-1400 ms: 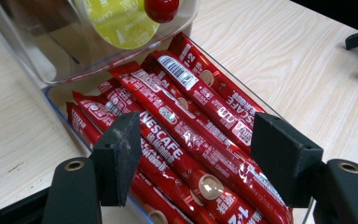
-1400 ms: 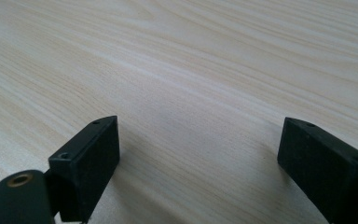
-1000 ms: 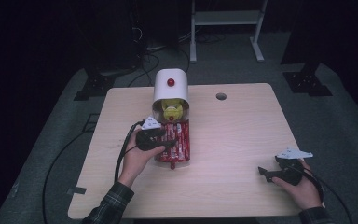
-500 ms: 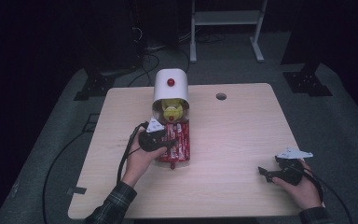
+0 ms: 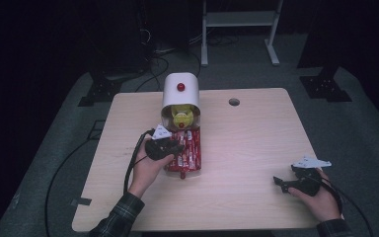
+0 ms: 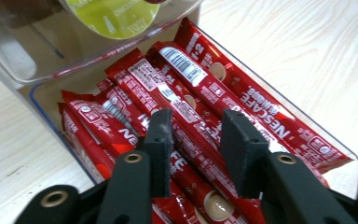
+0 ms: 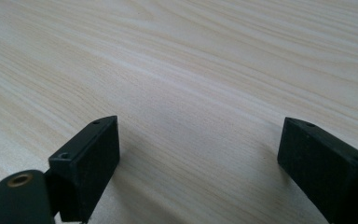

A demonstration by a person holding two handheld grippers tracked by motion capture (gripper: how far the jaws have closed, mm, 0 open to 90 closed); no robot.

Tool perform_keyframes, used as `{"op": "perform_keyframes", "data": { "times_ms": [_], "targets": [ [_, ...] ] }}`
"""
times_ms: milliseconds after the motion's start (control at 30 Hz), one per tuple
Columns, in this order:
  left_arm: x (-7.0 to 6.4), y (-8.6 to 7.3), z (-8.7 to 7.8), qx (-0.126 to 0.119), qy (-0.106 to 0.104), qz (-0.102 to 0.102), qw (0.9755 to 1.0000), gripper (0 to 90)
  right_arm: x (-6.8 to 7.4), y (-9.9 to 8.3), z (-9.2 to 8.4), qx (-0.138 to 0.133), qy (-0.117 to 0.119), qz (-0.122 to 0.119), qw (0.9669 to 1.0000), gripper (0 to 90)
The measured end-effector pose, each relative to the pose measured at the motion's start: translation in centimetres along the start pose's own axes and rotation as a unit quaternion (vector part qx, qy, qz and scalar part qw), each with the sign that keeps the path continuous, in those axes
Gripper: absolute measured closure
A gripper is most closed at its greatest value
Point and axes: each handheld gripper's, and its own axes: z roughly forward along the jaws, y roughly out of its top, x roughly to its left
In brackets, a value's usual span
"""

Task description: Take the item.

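Observation:
A clear tray [image 5: 198, 164] of red Nescafe stick sachets [image 5: 187, 153] lies in front of a white capsule dispenser [image 5: 180, 91]. A yellow-green capsule [image 5: 182, 117] sits in the dispenser's mouth. My left gripper [image 5: 177, 146] reaches into the tray from the left. In the left gripper view its jaws stand narrow, pressed against both sides of one sachet [image 6: 193, 133], with the left gripper [image 6: 196, 126] low over the pile. My right gripper [image 5: 279, 181] rests near the table's front right, wide open over bare wood [image 7: 198, 140].
The light wooden table [image 5: 251, 138] has a cable hole [image 5: 234, 101] at the back. The tray's clear wall [image 6: 51, 100] and the capsule's lid [image 6: 116, 16] sit close ahead of the left jaws. A white metal stand [image 5: 237, 19] stands on the floor behind.

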Motion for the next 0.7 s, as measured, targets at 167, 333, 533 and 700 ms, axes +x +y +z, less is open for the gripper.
{"op": "perform_keyframes", "data": {
  "times_ms": [167,333,533,700],
  "targets": [
    [0.10,0.02,-0.15,0.002,-0.014,-0.015,0.9998,73.1,0.00,0.00,0.00,0.000,0.000,0.000,1.0000,11.7],
    [0.29,-0.02,-0.27,0.001,-0.025,-0.029,0.9993,80.6,0.01,0.00,-0.01,0.000,0.000,0.001,1.0000,11.7],
    [0.47,-0.02,-0.53,-0.002,-0.034,-0.044,0.9985,86.5,0.00,0.00,-0.01,0.000,0.000,0.000,1.0000,11.7],
    [0.58,-0.06,-0.70,-0.004,-0.045,-0.062,0.9971,88.8,0.01,0.00,-0.01,0.000,0.000,0.001,1.0000,11.7]
  ]
}}
